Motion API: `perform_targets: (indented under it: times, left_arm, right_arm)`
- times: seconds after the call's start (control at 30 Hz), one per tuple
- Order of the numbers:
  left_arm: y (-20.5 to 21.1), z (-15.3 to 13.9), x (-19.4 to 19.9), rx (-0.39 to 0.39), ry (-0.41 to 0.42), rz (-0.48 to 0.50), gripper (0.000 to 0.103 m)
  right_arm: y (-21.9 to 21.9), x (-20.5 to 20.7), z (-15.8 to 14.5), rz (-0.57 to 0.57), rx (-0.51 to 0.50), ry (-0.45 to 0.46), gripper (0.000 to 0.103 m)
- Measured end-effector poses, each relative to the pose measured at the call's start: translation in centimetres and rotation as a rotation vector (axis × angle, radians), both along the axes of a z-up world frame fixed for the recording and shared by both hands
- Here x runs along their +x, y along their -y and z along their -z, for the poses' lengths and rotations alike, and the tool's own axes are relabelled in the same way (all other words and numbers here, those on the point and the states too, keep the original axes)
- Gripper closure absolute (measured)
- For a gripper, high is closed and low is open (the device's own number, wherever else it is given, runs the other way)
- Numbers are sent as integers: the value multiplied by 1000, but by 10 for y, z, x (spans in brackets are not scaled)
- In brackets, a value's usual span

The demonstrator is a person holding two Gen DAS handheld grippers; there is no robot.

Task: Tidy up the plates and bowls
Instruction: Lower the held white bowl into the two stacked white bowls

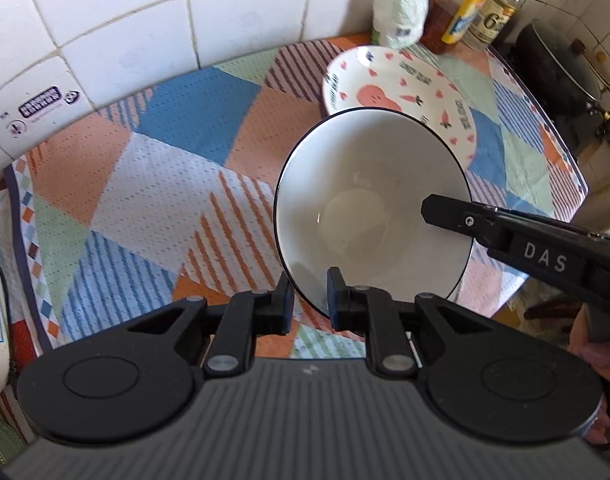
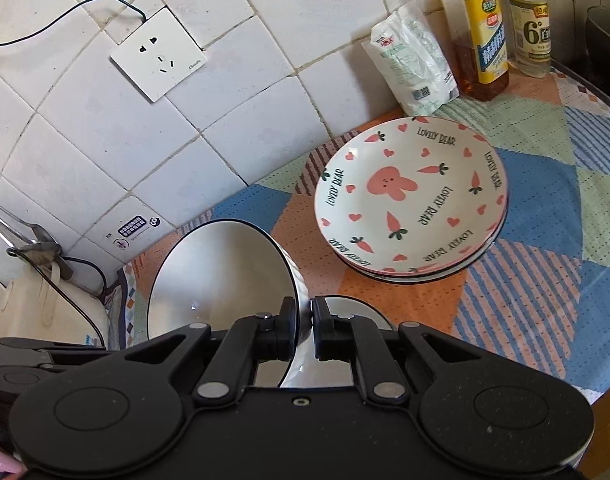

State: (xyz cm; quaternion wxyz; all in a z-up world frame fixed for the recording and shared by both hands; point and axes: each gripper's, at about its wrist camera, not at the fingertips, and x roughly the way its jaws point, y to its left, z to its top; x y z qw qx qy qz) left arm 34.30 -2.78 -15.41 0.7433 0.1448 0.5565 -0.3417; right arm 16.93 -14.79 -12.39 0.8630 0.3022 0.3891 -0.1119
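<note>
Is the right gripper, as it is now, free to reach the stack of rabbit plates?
Probably not yet. The right gripper is shut on the rim of the white bowl, which the left gripper also pinches. The way to the rabbit plates looks open across the cloth, but the bowl must go first.

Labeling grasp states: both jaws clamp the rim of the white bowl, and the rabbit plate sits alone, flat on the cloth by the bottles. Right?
One thing is off: the rabbit plate is not alone. The right wrist view shows the edges of more plates under it, so it tops a stack. The rest holds: the left gripper and right gripper both clamp the rim of the white bowl.
</note>
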Motion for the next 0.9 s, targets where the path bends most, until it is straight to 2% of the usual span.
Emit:
perform_targets:
  times: [0.1, 0.43, 0.57, 0.9]
  left_arm:
    - [6, 6, -6, -17, -40, 5, 87]
    - [19, 32, -12, 38, -123, -14, 86]
    - [24, 38, -9, 60, -178, -11, 84]
    - [30, 46, -11, 110, -188, -1, 80]
  right_arm:
    - [1, -7, 2, -6, -66, -16, 91]
    - [-4, -16, 22, -83, -194, -44, 91]
    - [-13, -18, 23, -117, -303, -41, 93]
    - [-22, -16, 26, -166, -411, -40, 95]
